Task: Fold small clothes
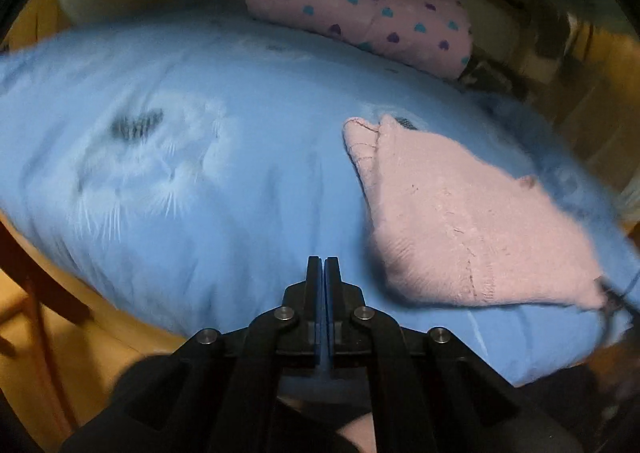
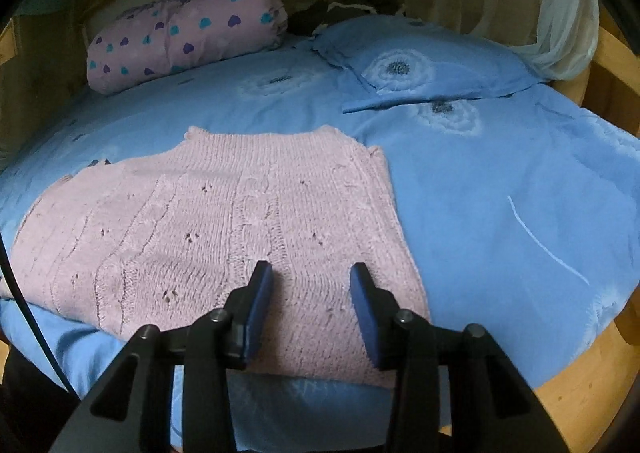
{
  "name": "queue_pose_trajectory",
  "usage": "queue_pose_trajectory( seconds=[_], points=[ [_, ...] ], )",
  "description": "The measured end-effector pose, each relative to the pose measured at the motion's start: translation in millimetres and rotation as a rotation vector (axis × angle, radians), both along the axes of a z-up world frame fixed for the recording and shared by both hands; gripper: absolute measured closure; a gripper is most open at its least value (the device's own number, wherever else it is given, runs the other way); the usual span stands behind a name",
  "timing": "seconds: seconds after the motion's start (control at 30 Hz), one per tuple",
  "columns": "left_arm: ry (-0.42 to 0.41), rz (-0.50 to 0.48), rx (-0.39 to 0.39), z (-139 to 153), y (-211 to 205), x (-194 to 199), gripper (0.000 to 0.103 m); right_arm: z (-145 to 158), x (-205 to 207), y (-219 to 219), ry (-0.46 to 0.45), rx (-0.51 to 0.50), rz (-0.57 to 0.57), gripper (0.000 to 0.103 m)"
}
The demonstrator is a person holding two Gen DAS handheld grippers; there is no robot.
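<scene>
A pink knitted sweater (image 2: 224,221) lies flat on the blue bed sheet (image 2: 500,213), near the bed's front edge. It also shows in the left wrist view (image 1: 460,221), to the right of my left gripper. My left gripper (image 1: 323,265) is shut and empty, over bare sheet to the left of the sweater. My right gripper (image 2: 312,277) is open and empty, its fingers just above the sweater's near hem.
A pink pillow with heart prints (image 2: 184,33) lies at the head of the bed, also in the left wrist view (image 1: 360,9). A blue pillow (image 2: 420,57) lies at the back right. A wooden bed frame (image 2: 580,385) runs around the mattress. A white curtain (image 2: 560,25) hangs at the back right.
</scene>
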State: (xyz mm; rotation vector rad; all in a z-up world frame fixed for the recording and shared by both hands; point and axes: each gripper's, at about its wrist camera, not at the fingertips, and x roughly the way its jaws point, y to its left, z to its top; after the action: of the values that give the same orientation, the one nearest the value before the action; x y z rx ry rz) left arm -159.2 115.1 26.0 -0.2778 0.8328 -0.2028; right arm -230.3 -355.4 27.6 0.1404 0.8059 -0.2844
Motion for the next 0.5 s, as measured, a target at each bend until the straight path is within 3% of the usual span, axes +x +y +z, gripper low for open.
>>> queue_pose_trajectory(
  seconds=[0.03,0.07,0.1,0.13,0.2,0.23,0.27,0.33,0.5],
  points=[
    [0.003,-0.003,-0.056,0.0,5.7,-1.1,0.103,0.9,-0.4,2.4,0.001,-0.016,0.001,0.061],
    [0.006,-0.027,-0.181,-1.1,14.9,-2.5,0.103,2.3,-1.0,7.2,0.002,-0.044,0.001,0.06],
    [0.011,-0.07,-0.371,-5.0,28.2,-2.3,0.103,3.9,-2.1,12.7,0.003,-0.067,0.0,0.059],
    [0.034,-0.105,-0.617,-14.8,44.8,0.1,0.102,5.5,-2.4,16.4,0.003,-0.082,0.0,0.059],
    [0.07,-0.083,-0.839,-27.9,60.7,3.7,0.074,9.2,-6.7,22.4,-0.008,-0.09,0.004,0.049],
    [0.077,-0.075,-0.893,-32.2,64.4,5.7,0.066,10.4,-8.6,23.5,-0.013,-0.082,0.006,0.046],
    [0.081,-0.074,-0.92,-34.5,65.6,8.1,0.061,11.3,-10.1,23.8,-0.016,-0.075,0.007,0.043],
    [0.091,-0.063,-0.911,-35.7,62.4,12.9,0.061,11.3,-12.5,24.0,-0.012,-0.076,0.001,0.042],
    [0.077,-0.06,-0.767,-24.5,39.8,22.6,0.054,11.9,-16.9,22.7,-0.003,-0.079,-0.002,0.041]
  ],
)
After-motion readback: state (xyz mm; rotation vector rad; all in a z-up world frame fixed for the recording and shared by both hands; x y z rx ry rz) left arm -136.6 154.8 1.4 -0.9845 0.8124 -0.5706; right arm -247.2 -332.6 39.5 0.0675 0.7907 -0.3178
